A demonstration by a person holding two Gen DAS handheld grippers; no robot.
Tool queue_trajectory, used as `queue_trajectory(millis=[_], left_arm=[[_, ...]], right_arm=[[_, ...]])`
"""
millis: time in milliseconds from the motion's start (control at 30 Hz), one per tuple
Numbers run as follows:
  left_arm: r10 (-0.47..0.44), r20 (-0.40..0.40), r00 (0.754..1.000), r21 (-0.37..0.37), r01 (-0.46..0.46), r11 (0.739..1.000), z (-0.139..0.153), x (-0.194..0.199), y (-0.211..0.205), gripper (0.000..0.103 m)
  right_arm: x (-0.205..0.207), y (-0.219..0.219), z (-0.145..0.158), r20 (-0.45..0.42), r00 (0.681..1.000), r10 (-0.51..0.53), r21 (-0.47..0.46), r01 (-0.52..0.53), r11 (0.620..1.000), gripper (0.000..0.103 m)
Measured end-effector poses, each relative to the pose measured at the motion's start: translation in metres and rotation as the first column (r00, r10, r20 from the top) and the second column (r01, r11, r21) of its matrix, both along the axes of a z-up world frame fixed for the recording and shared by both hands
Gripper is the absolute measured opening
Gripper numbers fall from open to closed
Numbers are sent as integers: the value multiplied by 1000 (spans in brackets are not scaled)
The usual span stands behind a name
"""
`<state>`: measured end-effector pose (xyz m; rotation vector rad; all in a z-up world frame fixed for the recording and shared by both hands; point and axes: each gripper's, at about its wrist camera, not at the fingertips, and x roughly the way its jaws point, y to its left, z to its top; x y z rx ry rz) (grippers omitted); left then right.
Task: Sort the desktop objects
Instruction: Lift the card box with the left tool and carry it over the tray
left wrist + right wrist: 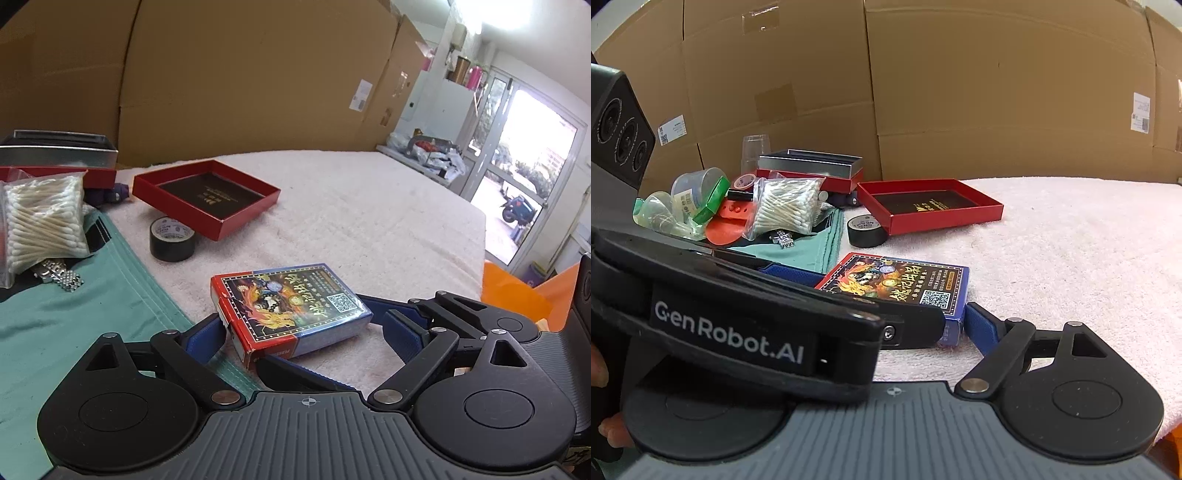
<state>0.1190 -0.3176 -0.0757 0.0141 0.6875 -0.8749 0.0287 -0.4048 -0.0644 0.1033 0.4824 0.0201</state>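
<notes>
A pack of playing cards (291,308) (905,282), red and blue with a dragon picture, lies flat on the white towel (369,221). My left gripper (303,323) is open around its long ends; the left blue pad (205,334) sits at the red end and the right pad (402,332) stands clear of the blue end. My right gripper (892,317) comes in crosswise, open, with one finger (369,301) behind the pack and one in front. In the right wrist view the left gripper's body (738,325) hides the right gripper's left finger.
A red tray (207,195) (931,206) and a black tape roll (171,240) lie beyond the pack. A bag of cotton swabs (40,221), a metal watch band (61,277), a green cloth (74,325) and a metal tin (812,166) crowd the left. Cardboard walls stand behind.
</notes>
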Motion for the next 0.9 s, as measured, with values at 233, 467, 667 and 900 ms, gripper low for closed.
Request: queue_trajectory(millis=[233, 467, 667, 900], left_arm=[[8, 10, 1000, -31, -8, 999, 12, -7, 16, 96], [46, 57, 997, -65, -42, 997, 35, -19, 41, 96], [94, 93, 991, -93, -85, 992, 55, -31, 74, 97], [160, 136, 978, -129, -142, 981, 78, -43, 119, 97]], right_arm=[[-4, 13, 13, 25, 1000, 8, -45, -7, 999, 86], [-6, 35, 35, 66, 997, 39, -79, -34, 996, 85], [-9, 63, 54, 103, 991, 84, -112, -73, 991, 85], [-9, 103, 76, 147, 977, 152, -151, -129, 980, 85]])
